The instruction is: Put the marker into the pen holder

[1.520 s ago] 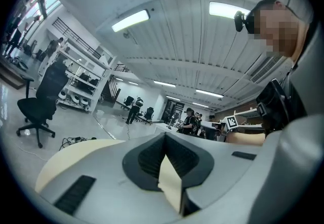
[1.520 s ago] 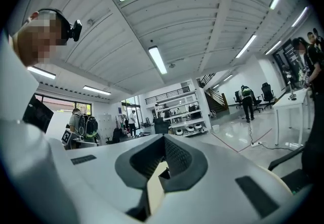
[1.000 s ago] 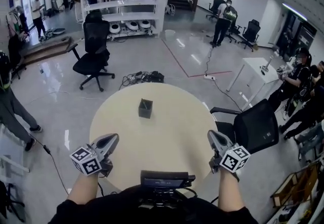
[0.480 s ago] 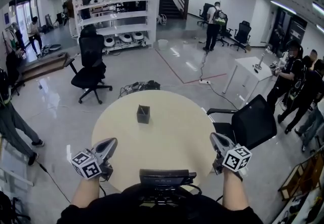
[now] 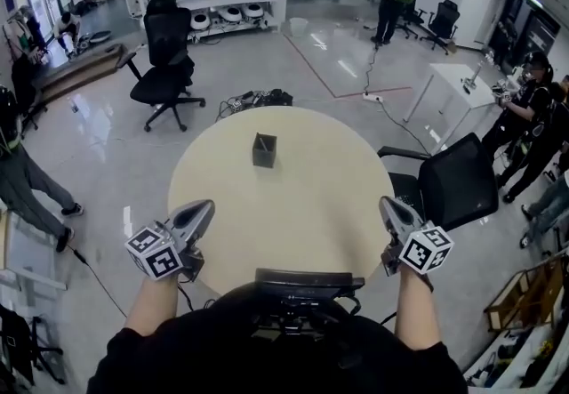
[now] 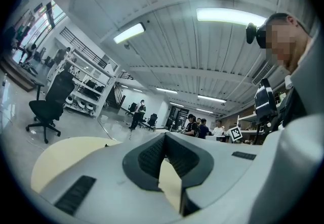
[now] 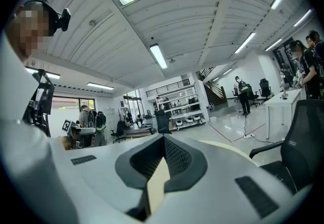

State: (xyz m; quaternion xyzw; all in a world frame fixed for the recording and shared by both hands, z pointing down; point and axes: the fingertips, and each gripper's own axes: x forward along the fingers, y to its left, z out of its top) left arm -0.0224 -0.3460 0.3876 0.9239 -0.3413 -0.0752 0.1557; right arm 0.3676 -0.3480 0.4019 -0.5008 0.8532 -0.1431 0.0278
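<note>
A round beige table [image 5: 293, 205] fills the head view. On it stands the dark square pen holder [image 5: 264, 150], with a thin pale stick leaning inside, perhaps the marker but too small to tell; nothing lies beside it. The left gripper [image 5: 207, 204] and right gripper [image 5: 385, 200] hang well short of the holder. Left gripper view: jaws together, empty. Right gripper view: likewise closed on nothing. I judge it best to look into the holder first — open the jaws only if a marker turns up.

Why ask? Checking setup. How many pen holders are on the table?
1. The black pen holder stands on the round table, far half; its near edge is hidden.
</note>
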